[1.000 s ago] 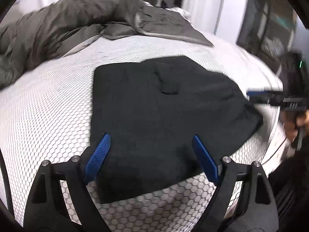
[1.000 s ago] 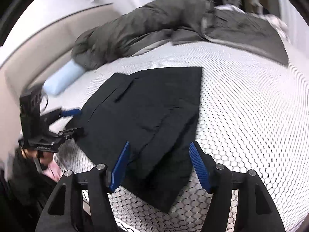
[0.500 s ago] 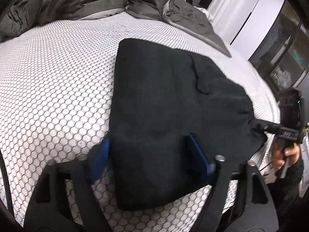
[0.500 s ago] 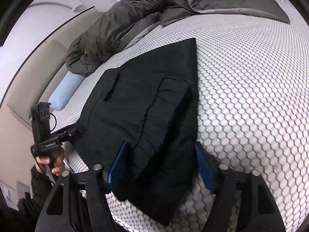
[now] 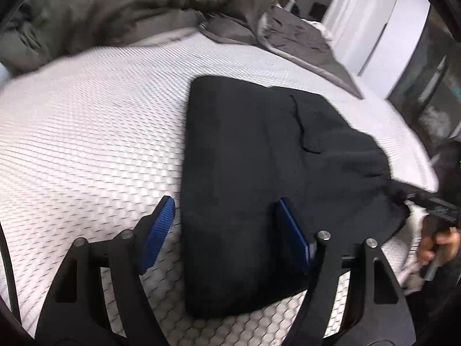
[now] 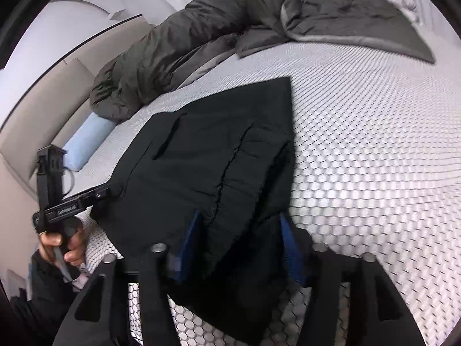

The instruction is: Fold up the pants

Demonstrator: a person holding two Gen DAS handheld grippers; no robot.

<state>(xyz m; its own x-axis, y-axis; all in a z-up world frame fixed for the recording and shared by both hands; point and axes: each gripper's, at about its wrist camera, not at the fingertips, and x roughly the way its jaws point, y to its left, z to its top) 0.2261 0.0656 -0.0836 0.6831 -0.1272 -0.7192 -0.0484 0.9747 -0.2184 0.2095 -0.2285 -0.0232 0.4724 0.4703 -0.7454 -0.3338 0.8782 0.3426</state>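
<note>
Both opening, the left gripper and right gripper straddle the folded black pants' near corners; clamping squarely should keep layers aligned.

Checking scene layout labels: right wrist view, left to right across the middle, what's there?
Person's hand holding the left tongs → light blue pillow → black pants → bare white mattress.

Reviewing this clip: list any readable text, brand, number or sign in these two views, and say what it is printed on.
One marking only: small white lettering on the side bar of the left hand-held gripper, seen from the right wrist view; too small and blurred to read.
Black pants: no label or print visible.
Honeycomb-patterned bed cover, grey duvet, light blue pillow: no text.
Left wrist view: none.
</note>
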